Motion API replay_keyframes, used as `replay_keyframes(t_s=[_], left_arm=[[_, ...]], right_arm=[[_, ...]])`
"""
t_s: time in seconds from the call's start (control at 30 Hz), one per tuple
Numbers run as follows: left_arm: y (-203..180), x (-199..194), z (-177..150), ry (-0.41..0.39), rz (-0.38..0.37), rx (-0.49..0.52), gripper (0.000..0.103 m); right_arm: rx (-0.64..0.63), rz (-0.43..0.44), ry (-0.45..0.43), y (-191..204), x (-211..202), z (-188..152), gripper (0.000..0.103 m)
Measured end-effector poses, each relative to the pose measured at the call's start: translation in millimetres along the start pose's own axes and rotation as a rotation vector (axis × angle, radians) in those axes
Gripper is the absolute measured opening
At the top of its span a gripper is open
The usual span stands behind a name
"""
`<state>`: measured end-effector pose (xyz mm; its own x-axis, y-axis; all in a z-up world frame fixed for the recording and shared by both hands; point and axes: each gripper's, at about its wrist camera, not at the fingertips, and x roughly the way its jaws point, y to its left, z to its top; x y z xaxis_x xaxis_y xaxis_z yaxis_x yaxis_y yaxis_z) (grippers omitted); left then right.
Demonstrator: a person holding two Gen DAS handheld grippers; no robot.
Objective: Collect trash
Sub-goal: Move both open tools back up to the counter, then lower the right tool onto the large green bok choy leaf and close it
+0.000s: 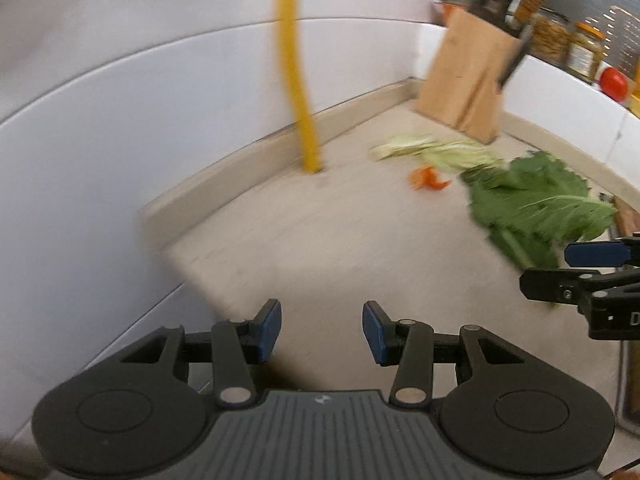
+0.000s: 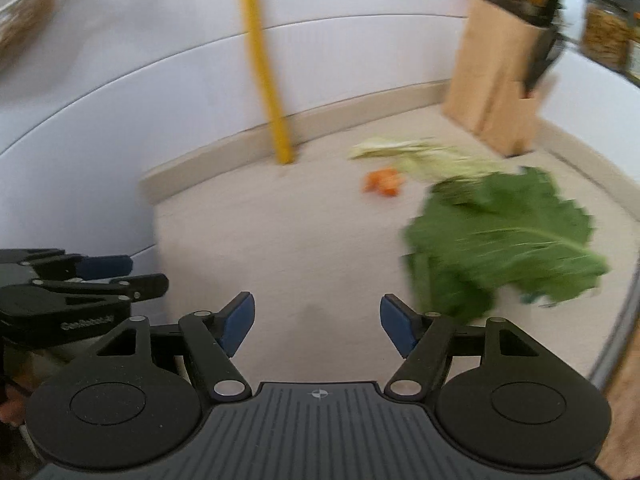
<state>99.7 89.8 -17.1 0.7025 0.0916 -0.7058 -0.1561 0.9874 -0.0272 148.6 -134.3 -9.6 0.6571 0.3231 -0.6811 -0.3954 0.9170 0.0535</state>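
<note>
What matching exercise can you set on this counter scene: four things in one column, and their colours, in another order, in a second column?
Things:
1. large leaf
2. small peel scrap
3. knife block
4. upright pole

Colours:
A. yellow
B. pale wood
C. dark green
D. orange

Pairs: 1-C, 2-D, 3-B, 4-A

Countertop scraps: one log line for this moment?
left tool: open, empty | right tool: open, empty | green leaf, pale stalk, orange peel: on counter, untouched
</note>
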Motion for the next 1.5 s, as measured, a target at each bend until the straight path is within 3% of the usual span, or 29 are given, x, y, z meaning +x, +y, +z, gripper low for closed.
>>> replay_keyframes(t_s=[0.2, 0.53, 1.5], left_arm=[[-43.0, 30.7, 33.0, 0.008, -0.048, 0.073, 0.039], [-84.6, 64.7, 53.8, 0.051, -0.093, 0.134, 0.04], [-134.5, 88.0, 74.2, 0.102, -0.202, 0.2, 0.04]], right_arm=[[0.04, -0.057, -0.013, -43.9, 4.4, 10.5, 0.076], [0.036, -0.112, -0.004, -88.3, 18.6, 20.0, 0.078], [-0.009, -0.152, -0.014, -129.9, 23.4, 43.1, 0.081]])
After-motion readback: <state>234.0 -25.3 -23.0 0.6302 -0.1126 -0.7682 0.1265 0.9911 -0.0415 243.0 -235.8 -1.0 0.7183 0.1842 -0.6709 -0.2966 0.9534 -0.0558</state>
